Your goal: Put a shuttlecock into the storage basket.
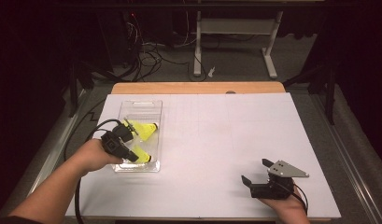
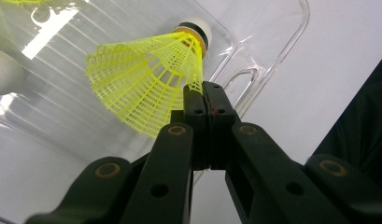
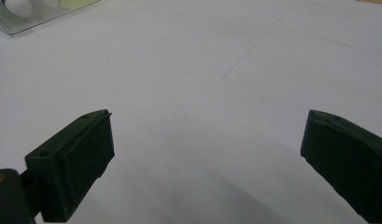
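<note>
Item: yellow shuttlecock (image 2: 146,79), plastic mesh skirt, white cork tip. Located centre-left of the high view, over a clear plastic tray (image 1: 153,106); pinched at the skirt's edge between the closed jaws of the left gripper (image 2: 206,86). Probably gripped by the thin rim because the skirt flexes there and gives the flat pads something to bite, leaving the tip free to point into the tray.

Second shuttlecock (image 1: 145,156), same colour, at the tray's lower end in the high view, just beside the left hand (image 1: 93,156); touching the gripper or not, cannot tell.

Right gripper (image 1: 257,170), lower right of the high view, held low over the bare white table (image 1: 226,140); jaws wide apart, nothing between them. Seemingly parked clear of the work.

Notes by view: pinch on the mesh and tray ribbing legible in the left gripper view; count of shuttlecocks and spacing of the two hands legible in the high view. Right gripper view: tray corner far upper left.
</note>
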`<control>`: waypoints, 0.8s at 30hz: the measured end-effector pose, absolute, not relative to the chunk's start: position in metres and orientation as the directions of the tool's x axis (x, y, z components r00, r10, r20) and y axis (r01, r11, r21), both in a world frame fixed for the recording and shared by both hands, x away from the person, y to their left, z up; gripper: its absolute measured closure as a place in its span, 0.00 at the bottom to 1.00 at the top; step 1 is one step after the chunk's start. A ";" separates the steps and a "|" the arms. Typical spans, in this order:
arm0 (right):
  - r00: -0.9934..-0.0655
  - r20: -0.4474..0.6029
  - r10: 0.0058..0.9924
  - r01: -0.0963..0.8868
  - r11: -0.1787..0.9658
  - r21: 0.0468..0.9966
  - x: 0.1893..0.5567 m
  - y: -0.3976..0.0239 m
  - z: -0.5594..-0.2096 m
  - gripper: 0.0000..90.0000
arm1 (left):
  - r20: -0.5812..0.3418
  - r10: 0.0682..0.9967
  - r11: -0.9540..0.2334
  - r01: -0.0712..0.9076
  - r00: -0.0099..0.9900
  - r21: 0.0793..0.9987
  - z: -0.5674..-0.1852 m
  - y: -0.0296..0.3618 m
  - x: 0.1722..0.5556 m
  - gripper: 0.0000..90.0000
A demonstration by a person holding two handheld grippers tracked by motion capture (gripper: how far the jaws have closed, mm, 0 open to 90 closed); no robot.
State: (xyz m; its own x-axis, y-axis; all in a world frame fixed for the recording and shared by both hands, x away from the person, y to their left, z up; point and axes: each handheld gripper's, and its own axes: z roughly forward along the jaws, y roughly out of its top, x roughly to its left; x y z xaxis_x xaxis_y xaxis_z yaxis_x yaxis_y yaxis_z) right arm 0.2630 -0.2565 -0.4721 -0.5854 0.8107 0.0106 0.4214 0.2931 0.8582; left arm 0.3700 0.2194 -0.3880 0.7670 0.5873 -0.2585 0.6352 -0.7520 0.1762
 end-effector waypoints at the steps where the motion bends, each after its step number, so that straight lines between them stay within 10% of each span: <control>1: -0.585 0.010 0.811 0.422 0.294 0.858 0.263 -0.257 -0.472 0.04 | -0.262 0.589 -0.750 0.638 0.765 0.176 -0.390 0.220 0.370 1.00; 24: -0.581 0.011 0.814 0.422 0.290 0.859 0.263 -0.257 -0.471 0.04 | -0.247 0.641 -0.712 0.683 0.726 0.162 -0.392 0.231 0.371 0.86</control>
State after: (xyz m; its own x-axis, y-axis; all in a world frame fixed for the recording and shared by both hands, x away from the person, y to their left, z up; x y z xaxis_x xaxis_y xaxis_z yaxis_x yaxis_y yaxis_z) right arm 0.2633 -0.2574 -0.4714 -0.5805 0.8142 0.0105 0.4225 0.2901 0.8587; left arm 0.3715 0.2314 -0.3919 0.7265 0.6413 -0.2468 0.6834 -0.7118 0.1621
